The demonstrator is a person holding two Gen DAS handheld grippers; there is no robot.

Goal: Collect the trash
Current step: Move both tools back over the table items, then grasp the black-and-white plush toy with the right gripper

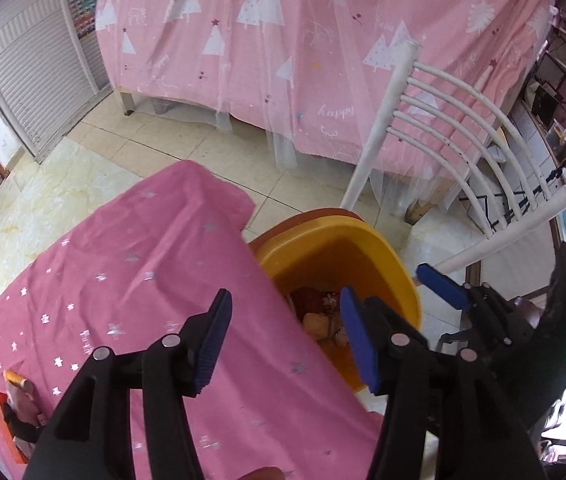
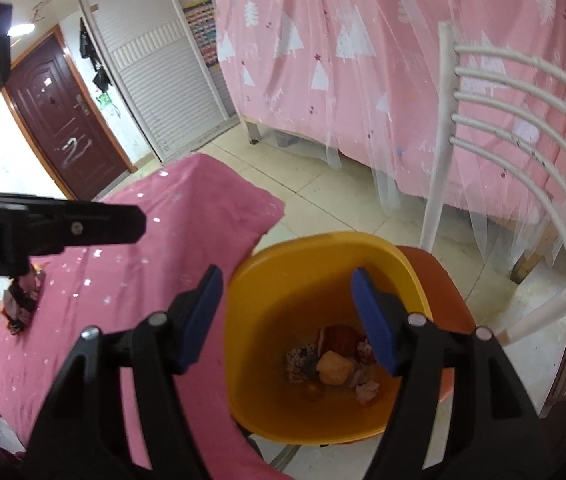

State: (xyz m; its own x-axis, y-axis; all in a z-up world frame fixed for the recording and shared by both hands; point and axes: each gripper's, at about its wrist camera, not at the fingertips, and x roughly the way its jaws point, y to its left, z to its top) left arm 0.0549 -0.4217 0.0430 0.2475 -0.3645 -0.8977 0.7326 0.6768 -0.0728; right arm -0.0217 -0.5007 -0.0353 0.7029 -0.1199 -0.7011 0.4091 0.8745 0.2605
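Fingers of both grippers stand apart, empty, above the yellow bin point(image 2: 283, 256) (crumpled scraps point(image 2: 335, 360) lie inside).

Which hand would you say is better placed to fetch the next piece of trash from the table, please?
Probably the left: the left gripper hangs open and empty over the pink tablecloth, nearer the leftover trash. The right gripper is over the yellow bin.

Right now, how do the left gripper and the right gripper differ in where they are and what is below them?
The left gripper hangs over the edge of the pink tablecloth, with only one finger over the yellow bin; the right gripper hangs over the bin's opening, above the trash inside. Both are open, empty, and have blue pads.
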